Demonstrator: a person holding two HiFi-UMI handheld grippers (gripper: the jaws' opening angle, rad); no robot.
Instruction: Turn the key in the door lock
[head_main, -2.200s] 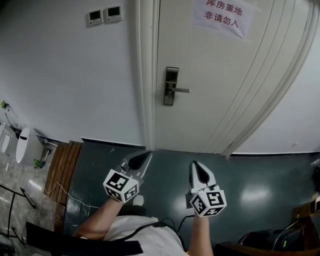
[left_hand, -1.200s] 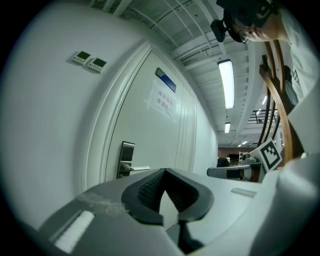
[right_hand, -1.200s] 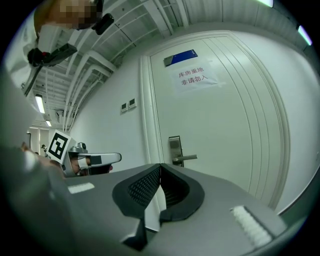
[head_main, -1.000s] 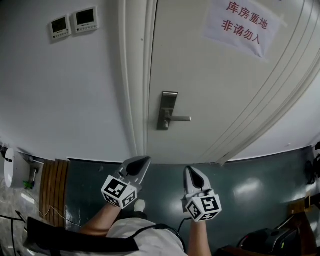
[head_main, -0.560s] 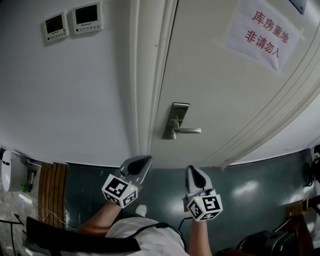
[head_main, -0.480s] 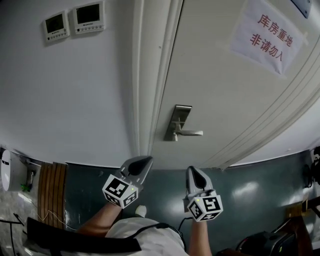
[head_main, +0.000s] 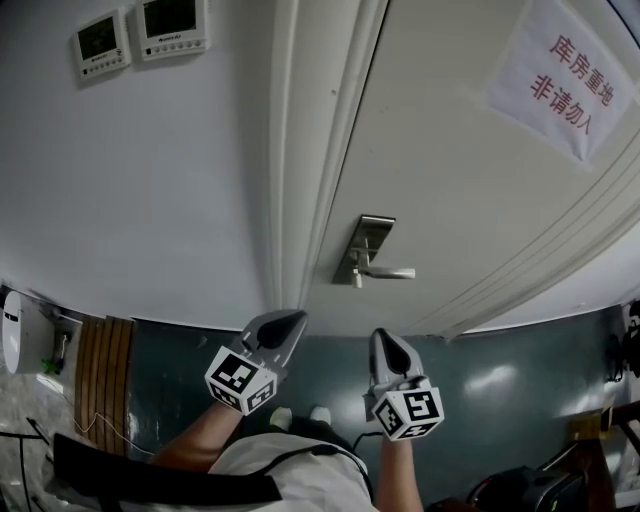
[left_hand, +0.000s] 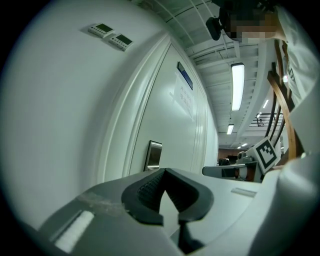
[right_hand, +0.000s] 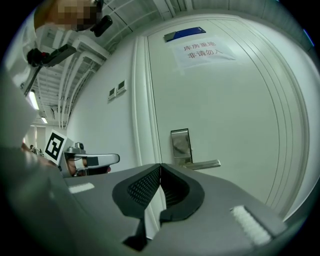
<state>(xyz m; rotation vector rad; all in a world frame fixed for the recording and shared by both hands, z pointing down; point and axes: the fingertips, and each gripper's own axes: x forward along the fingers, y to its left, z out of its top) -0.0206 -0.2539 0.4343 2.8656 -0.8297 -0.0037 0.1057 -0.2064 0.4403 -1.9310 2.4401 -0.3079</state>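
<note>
White door (head_main: 480, 170) fills the upper right, pale wall (head_main: 150, 180) the left, dark floor (head_main: 500, 385) the bottom. Its lock (head_main: 368, 256) sits centre; any key there is too small to tell. Lower centre, the left gripper (head_main: 294, 319) and right gripper (head_main: 383, 337) are closed, empty.

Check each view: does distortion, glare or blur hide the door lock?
Head view: door frame bows from the wide lens, lock plate sharp, evenly lit. Left gripper view: fisheye, dark corners, ceiling light glares, lock plate seen nearly edge-on. Right gripper view: fisheye, lock plate and lever handle clear.
</note>
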